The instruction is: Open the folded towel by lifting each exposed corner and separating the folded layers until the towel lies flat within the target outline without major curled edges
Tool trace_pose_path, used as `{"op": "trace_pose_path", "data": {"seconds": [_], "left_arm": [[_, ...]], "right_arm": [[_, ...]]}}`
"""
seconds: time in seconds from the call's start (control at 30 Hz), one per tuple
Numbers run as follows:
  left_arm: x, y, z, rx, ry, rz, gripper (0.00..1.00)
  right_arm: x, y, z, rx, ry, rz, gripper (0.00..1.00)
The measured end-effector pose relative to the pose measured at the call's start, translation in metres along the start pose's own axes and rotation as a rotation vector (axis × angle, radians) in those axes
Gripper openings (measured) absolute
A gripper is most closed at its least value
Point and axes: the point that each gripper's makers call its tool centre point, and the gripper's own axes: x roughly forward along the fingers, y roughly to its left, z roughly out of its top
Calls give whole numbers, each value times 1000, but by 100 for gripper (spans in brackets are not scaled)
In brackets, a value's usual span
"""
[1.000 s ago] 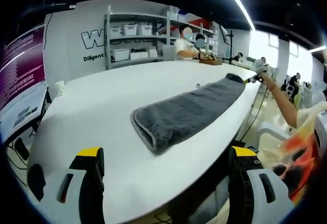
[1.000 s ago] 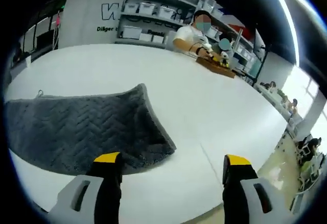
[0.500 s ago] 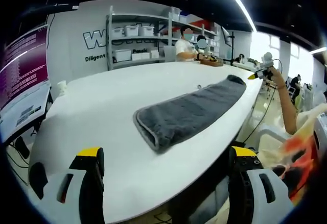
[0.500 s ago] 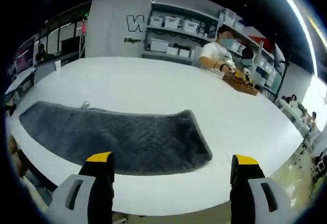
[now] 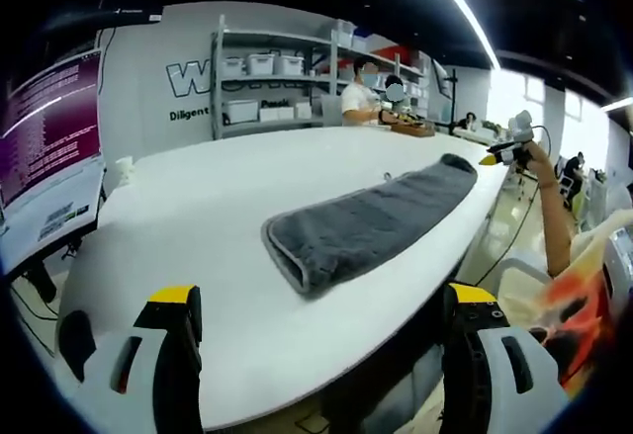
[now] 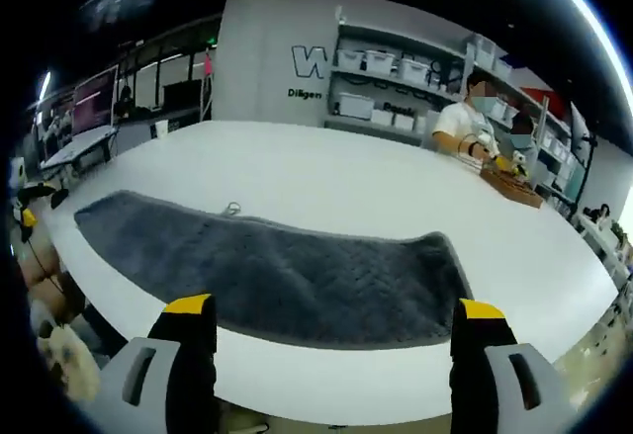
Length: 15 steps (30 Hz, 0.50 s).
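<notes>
Towel [image 5: 371, 224] folded into a long grey strip on the white table [image 5: 198, 217], lying along the near edge; layer count not resolvable. No target outline discernible on the tabletop.

Left gripper [image 5: 321, 355]: jaws spread wide, empty, held off the near table edge, well short of the towel's end. Right gripper [image 6: 336, 355]: jaws spread, empty, poised just off the edge opposite the towel's long side [image 6: 267, 276]. It appears in the left gripper view at far right [image 5: 509, 149], raised on an outstretched forearm [image 5: 549, 212].

Versus 1.0 s ago: right gripper has backed away; whole towel length now in view.
</notes>
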Motion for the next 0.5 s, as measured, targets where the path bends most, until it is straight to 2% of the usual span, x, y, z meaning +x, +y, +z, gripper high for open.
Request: {"op": "trace_pose_path", "data": {"seconds": [0.1, 0.23, 0.33, 0.5], "left_arm": [[1, -2, 0, -1, -1, -4, 99], [2, -2, 3, 6, -2, -5, 99], [3, -6, 1, 12, 3, -17, 99], [5, -10, -1, 13, 9, -22, 99]], "right_arm": [[2, 1, 5, -2, -26, -1, 99], [2, 8, 6, -11, -28, 23, 99], [-3, 18, 3, -51, -15, 32, 98], [-5, 21, 4, -53, -29, 52, 98]]}}
